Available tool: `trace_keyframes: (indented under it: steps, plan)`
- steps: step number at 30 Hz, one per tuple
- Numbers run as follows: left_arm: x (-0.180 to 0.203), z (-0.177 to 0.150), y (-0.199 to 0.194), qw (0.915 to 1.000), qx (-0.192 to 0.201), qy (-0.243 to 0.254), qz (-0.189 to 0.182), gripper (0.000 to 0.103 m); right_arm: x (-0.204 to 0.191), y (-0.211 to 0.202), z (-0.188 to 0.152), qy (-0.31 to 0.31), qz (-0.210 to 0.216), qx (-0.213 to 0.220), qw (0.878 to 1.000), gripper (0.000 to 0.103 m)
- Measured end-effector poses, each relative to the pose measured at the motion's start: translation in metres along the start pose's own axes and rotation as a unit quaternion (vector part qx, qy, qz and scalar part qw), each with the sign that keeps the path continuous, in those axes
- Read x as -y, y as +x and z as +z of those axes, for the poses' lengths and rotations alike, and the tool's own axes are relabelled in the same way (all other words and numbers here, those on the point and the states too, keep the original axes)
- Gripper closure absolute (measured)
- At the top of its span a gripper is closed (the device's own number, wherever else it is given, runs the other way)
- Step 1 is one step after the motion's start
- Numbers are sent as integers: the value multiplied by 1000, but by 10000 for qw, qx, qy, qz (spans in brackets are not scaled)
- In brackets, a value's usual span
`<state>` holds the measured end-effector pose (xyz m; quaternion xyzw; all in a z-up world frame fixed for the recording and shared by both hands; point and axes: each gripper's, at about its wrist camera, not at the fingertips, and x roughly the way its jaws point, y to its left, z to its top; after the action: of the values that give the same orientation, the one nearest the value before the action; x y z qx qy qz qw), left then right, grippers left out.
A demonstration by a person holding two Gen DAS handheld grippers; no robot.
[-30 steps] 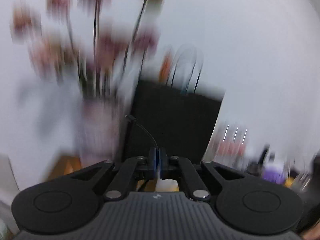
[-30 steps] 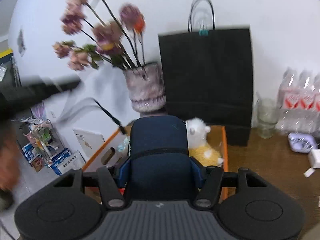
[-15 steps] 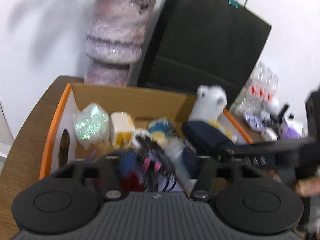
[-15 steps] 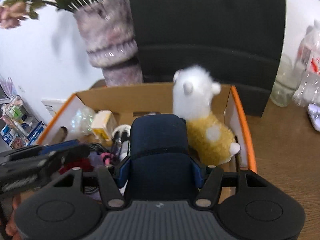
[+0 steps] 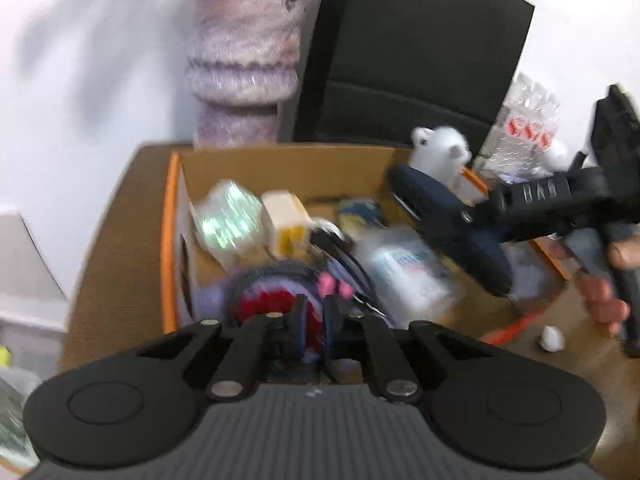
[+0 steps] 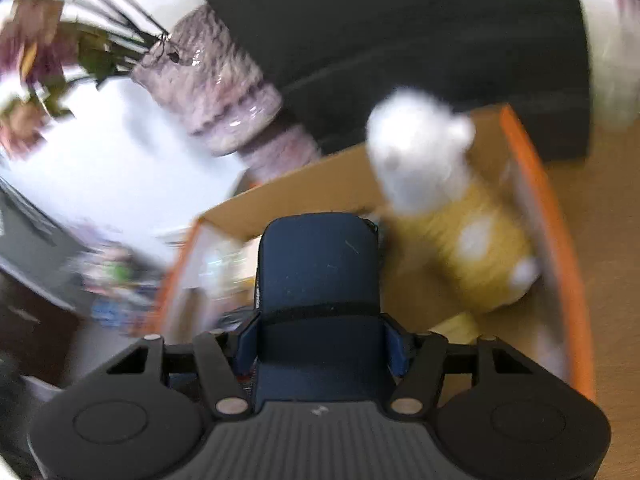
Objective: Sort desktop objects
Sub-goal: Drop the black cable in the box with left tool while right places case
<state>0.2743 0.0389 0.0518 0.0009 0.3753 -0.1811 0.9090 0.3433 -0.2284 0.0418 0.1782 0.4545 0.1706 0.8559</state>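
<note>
An orange-edged cardboard box (image 5: 169, 216) holds several items: a shiny wrapped packet (image 5: 224, 220), a yellow-white block (image 5: 286, 218), a plastic-wrapped pack (image 5: 408, 268), a red and purple bundle (image 5: 268, 296), a white and yellow plush toy (image 6: 440, 184). My left gripper (image 5: 314, 320) hovers over the box's near side, jaws nearly together with a narrow gap, nothing between them. My right gripper (image 6: 320, 336) is shut on a dark blue case (image 6: 320, 280), held over the box; it also shows in the left wrist view (image 5: 448, 224).
A purple-grey vase (image 5: 244, 48) with dried flowers and a black paper bag (image 5: 416, 52) stand behind the box against the white wall. Water bottles (image 5: 524, 120) stand at the right. A small white scrap (image 5: 552, 338) lies on the wooden table (image 5: 112, 248).
Both grippers tilted down from the wall toward the box. The right gripper carried the blue case lower and closer over the box. The left gripper's jaws have drawn nearly together.
</note>
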Motion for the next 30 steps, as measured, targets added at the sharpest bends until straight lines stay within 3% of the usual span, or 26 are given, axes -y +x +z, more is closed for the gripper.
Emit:
trace_keyframes:
  steps: [3, 6, 9, 11, 14, 16, 18, 21, 24, 30]
  plan:
    - [0, -1, 14, 9991, 58, 366, 209, 94, -17, 7, -6, -733, -1121, 73, 9910, 42]
    - [-3, -6, 13, 9988, 269, 341, 213, 91, -27, 12, -10, -1174, -1632, 229, 9793, 41]
    - [-14, -5, 1, 9991, 387, -143, -11, 79, -22, 12, -2, -948, -1640, 65, 9819, 39]
    - [-17, -2, -11, 9985, 477, -232, -106, 50, -15, 8, 2, -660, -1518, -151, 9861, 37]
    - [-13, 4, -19, 9993, 334, -155, 101, 40, -20, 10, -4, -1074, -1880, -517, 9749, 23]
    - [-8, 7, -23, 9990, 166, -290, 310, 33, -23, 7, -11, -1295, -1996, -734, 9685, 26]
    - [-3, 9, -29, 9979, 51, -477, 446, 25, -28, 0, -13, -1242, -1866, -899, 9704, 29]
    - [8, 14, -46, 9969, -57, -569, 535, 16, -33, -38, -8, -943, -1465, -661, 9825, 25]
    - [21, 19, -68, 9945, -40, -667, 805, 1, -44, -80, -3, -890, -1425, -344, 9852, 22]
    - [45, 15, -114, 9886, -9, -856, 1234, 0, -69, -138, -20, -1148, -1622, 148, 9800, 15]
